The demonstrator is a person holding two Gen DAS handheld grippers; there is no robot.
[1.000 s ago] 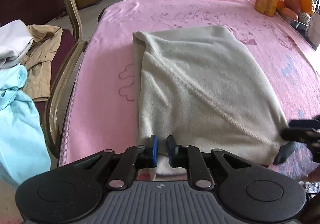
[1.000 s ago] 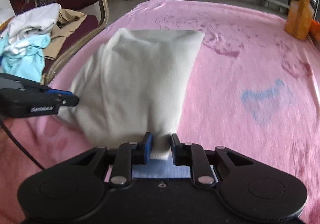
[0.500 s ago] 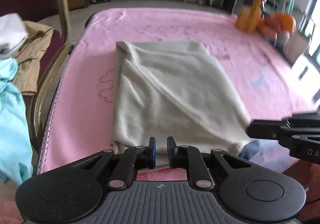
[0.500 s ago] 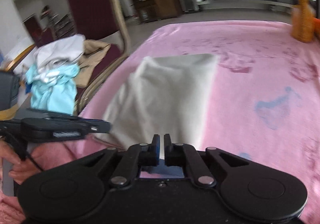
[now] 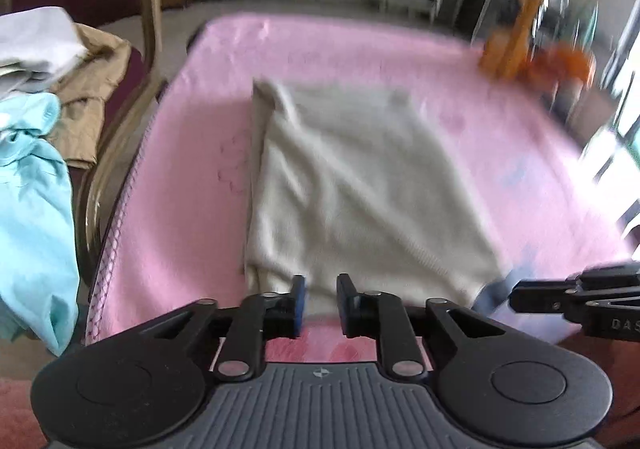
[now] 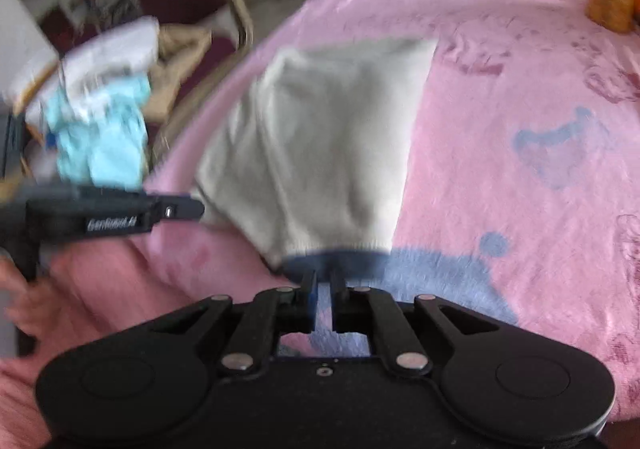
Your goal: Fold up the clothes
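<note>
The cream garment (image 5: pixel 352 185) is laid folded on the pink-covered worktop (image 5: pixel 180 185), both grippers, left (image 5: pixel 320 299) and right (image 6: pixel 323 291), with jaws slightly parted and seemingly empty through blur, so its near hem could be snagged and the fold undone.

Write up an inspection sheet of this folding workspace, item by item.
Surface: pink blanket with faint prints covers the table.
Job's things: cream garment lies folded flat on the blanket.
Clutter: orange items at the far right corner, blurred.
Grippers: left tool open, nothing between its fingers, its jaws have just been opening at the garment's near edge; right tool with a narrow gap, empty, at the near hem.
Cables: nothing seen.
Surroundings: chair at left, piled with light blue clothing, tan and white clothes; shelving behind.
</note>
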